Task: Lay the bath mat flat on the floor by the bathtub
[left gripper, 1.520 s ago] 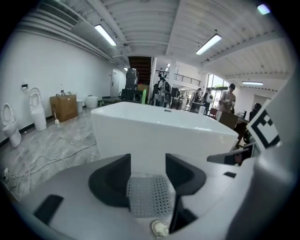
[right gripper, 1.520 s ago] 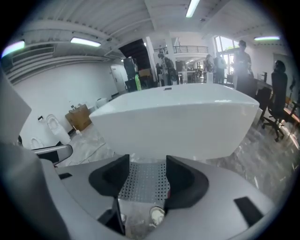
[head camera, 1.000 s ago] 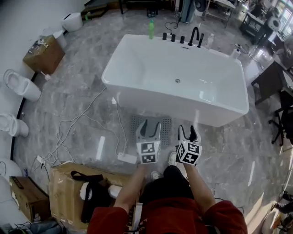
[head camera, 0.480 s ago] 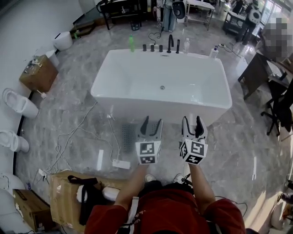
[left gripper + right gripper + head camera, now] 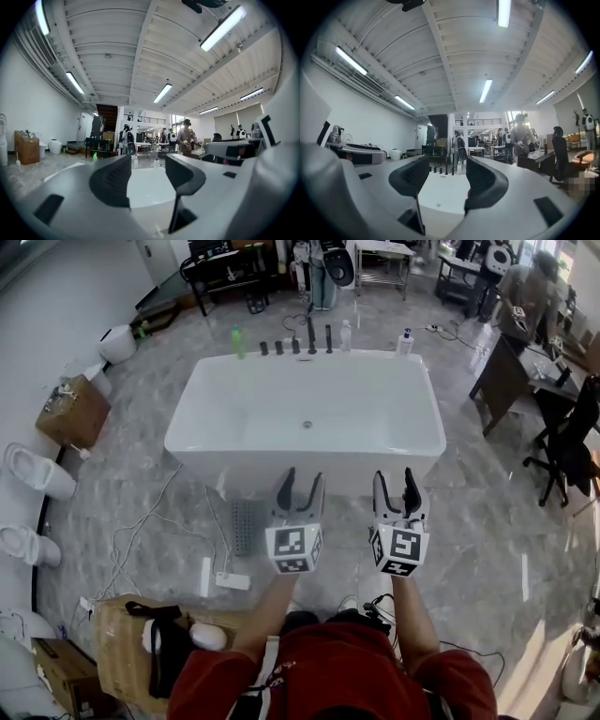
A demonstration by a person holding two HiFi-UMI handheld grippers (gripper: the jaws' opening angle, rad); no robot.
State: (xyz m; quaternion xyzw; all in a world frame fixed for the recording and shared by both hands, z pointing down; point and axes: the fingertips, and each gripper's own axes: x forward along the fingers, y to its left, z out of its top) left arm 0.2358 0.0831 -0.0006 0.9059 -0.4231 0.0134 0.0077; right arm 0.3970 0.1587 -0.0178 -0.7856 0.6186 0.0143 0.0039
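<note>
Only a thin grey strip of the bath mat (image 5: 243,526) shows, on the floor just left of the left gripper (image 5: 300,482). That gripper covers the mat's right side, so it is hard to tell if the mat lies flat. The left gripper and the right gripper (image 5: 395,480) also cover part of the near wall of the bathtub (image 5: 216,442). In the left gripper view the jaws hide most of the tub. The bottles (image 5: 345,335) on the rim far ahead of the grippers are too small to read. Far to the left of the left gripper, the picture's edge cuts off the toilets (image 5: 33,470).
</note>
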